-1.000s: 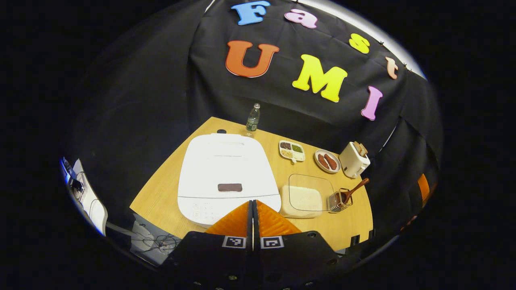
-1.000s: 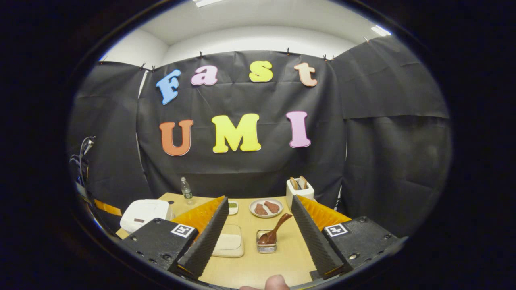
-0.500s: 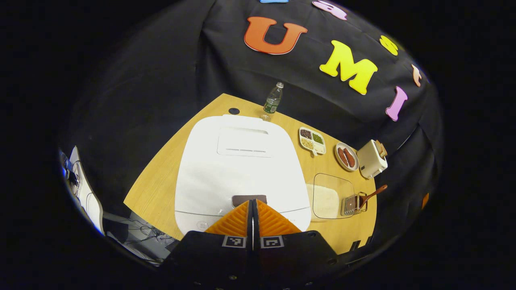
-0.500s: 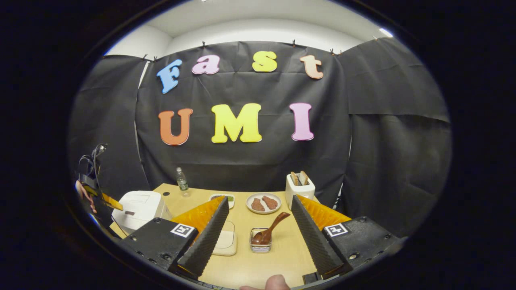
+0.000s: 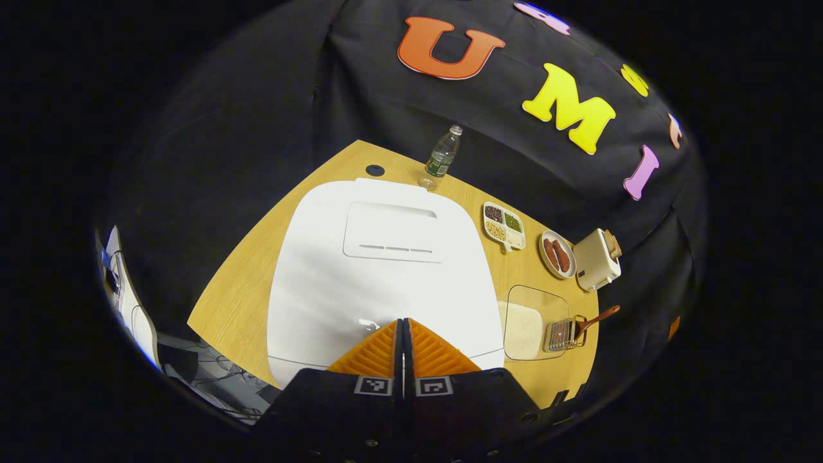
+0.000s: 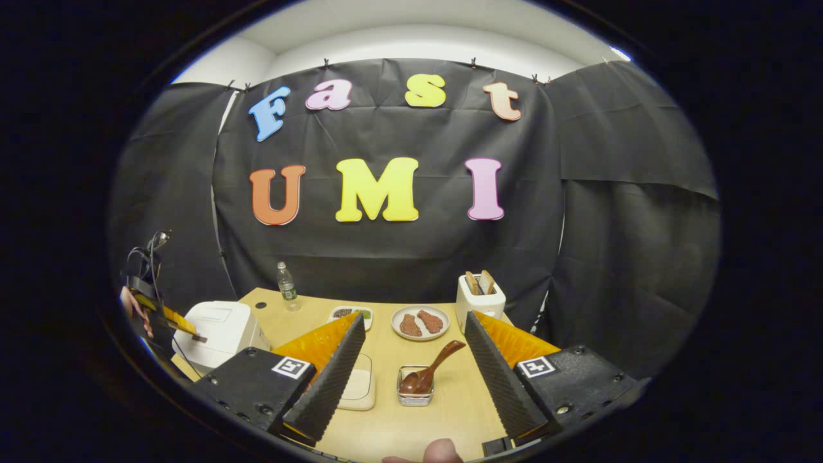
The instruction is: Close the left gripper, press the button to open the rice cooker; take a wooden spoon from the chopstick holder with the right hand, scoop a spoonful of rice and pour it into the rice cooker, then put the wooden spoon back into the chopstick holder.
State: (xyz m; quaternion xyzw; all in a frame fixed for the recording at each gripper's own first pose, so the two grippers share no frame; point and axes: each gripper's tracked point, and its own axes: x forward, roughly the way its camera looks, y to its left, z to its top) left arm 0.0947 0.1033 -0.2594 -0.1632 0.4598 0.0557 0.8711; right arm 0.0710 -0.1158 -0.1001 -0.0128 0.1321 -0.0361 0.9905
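Since the earlier frames the left tongs [image 5: 403, 331], pressed together tip to tip, have been closing in on the rice cooker [image 5: 386, 270], and their tips are now covering the dark button at the front edge of its lid (whether it is already being pushed I cannot tell). The lid is still lying flat and shut. The right tongs [image 6: 411, 360] are hanging spread wide, gripping nothing, over the near side of the bench [image 6: 411, 431]. Just to the right of the cooker the rice container [image 5: 530, 318] is sitting, and beyond that the chopstick holder [image 6: 415, 393] with the wooden spoon [image 6: 432, 370] leaning in it. Behind the cooker a bottle [image 5: 441, 157] is standing. The risk I am seeing: the tips sliding off the small button, because the ribbed pads are meeting it at a slant.
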